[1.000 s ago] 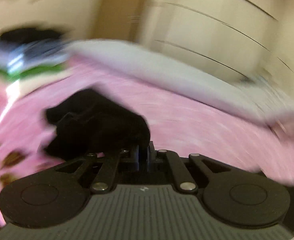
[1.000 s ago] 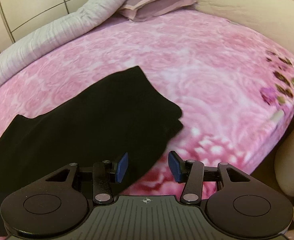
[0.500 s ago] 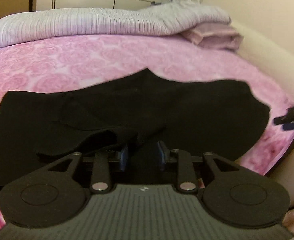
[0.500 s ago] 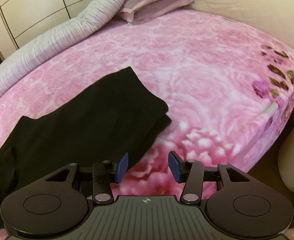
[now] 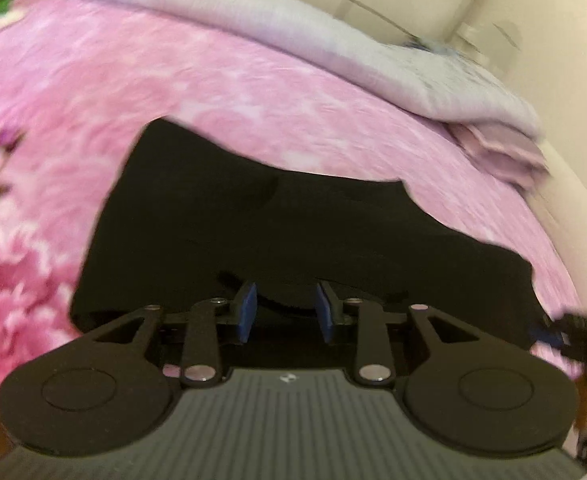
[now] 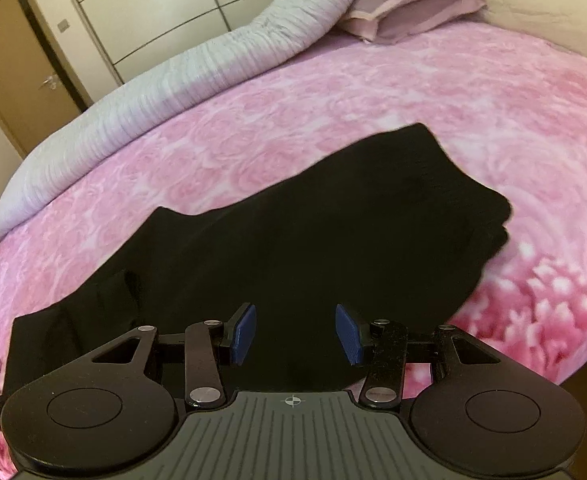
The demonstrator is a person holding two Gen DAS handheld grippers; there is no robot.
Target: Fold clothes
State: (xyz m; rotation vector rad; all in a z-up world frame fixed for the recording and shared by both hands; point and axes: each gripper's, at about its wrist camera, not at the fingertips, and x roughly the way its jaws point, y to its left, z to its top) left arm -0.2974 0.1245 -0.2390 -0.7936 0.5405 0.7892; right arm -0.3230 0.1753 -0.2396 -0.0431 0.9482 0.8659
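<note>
Black garment, the piece to be folded, lies spread flat on the near half of a bed covered by a pink rose-patterned blanket, its long axis running left to right, apparently laid out so both tools can reach it from the near edge. Behind it, along the far side, a rolled grey duvet and a mauve pillow sit well apart from the cloth, leaving a broad band of bare blanket between them, room enough, by the look of it, to swing a fold away from the near edge. The garment's right end already shows doubled layers, its thick edge stepping down near the bed's right side; the left end tapers to a thinner flap close to the near-left corner. The right gripper hovers over the near hem, jaws wide apart and empty, blue pads clear of the fabric. The left gripper, seen in a blurred view, hangs over the same near hem, jaws parted somewhat less and holding nothing; a small dark wrinkle of cloth lies just beyond its pads. The next grasp likely falls on this near edge, which lies close to the mattress side.
</note>
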